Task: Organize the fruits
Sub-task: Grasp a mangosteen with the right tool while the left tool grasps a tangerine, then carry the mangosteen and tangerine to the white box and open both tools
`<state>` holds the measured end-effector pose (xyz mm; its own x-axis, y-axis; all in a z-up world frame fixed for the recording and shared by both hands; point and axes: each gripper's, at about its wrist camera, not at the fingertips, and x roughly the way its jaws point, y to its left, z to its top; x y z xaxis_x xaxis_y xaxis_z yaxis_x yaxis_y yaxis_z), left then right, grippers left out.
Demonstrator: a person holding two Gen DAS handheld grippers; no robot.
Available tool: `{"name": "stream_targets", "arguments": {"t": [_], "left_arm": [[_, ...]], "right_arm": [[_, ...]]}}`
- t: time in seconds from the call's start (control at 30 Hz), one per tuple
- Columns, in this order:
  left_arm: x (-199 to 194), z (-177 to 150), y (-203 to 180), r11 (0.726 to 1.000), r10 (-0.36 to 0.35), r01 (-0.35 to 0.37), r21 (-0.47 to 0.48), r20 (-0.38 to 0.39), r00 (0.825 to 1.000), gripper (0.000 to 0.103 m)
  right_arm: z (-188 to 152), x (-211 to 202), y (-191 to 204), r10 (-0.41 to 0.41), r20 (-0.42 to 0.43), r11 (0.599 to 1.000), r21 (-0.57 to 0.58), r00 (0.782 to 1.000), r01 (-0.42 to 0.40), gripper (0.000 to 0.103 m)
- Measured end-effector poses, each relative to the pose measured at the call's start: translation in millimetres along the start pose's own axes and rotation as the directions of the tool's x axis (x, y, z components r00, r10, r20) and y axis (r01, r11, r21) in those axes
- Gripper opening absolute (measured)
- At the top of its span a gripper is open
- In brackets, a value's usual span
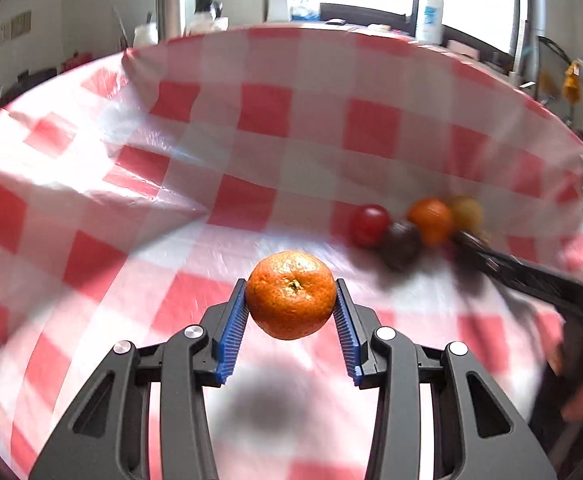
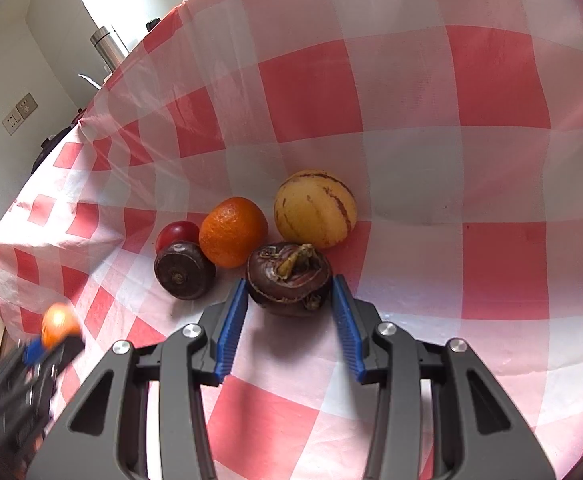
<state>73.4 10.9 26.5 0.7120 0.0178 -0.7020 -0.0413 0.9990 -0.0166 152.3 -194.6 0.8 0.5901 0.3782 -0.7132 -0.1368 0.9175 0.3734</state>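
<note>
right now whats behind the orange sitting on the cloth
In the right wrist view, the checked cloth rises behind the orange. The red fruit sits at its left, partly hidden by a dark round fruit.

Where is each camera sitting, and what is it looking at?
Left wrist view: sits on the left gripper, looking along its blue fingers at the mandarin they hold above the checked tablecloth.
Right wrist view: sits on the right gripper, looking at a brown water chestnut between its open fingers.
Shared: both see the fruit pile, including the second mandarin and the striped yellow fruit; each sees the other gripper.
</note>
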Motion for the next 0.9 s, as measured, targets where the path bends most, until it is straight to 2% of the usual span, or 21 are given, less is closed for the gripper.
{"name": "stream_targets", "arguments": {"t": [0.1,0.27,0.37,0.53,0.77,0.9], "left_arm": [[-20,-18,-3,1.0,-0.02,0.02,-0.008,0.004,1.0,0.039],[-45,-40,-32,0.998,-0.059,0.058,-0.016,-0.019,0.998,0.039],[-69,-62,-42,0.997,-0.08,0.08,-0.003,-0.037,0.996,0.039],[-110,-100,-37,0.995,-0.095,0.095,0.034,-0.015,0.995,0.04],[-156,-144,-4,0.996,-0.088,0.088,-0.018,-0.01,0.996,0.04],[-185,-161,4,0.997,-0.08,0.08,-0.008,0.014,0.997,0.04]], "right_arm": [[0,0,0,0.002,0.0,1.0,0.003,1.0,-0.002,0.043],[-2,-3,2,0.013,-0.01,1.0,0.001,1.0,-0.013,0.043],[-18,-21,0,0.017,-0.009,0.999,0.04,1.0,-0.017,0.043],[-79,-72,22,0.034,-0.015,0.999,-0.017,0.999,-0.034,0.043],[-181,-165,73,0.032,0.047,0.993,-0.113,0.998,-0.027,0.043],[-219,-203,85,0.076,0.071,0.992,-0.101,0.995,-0.069,0.043]]}}
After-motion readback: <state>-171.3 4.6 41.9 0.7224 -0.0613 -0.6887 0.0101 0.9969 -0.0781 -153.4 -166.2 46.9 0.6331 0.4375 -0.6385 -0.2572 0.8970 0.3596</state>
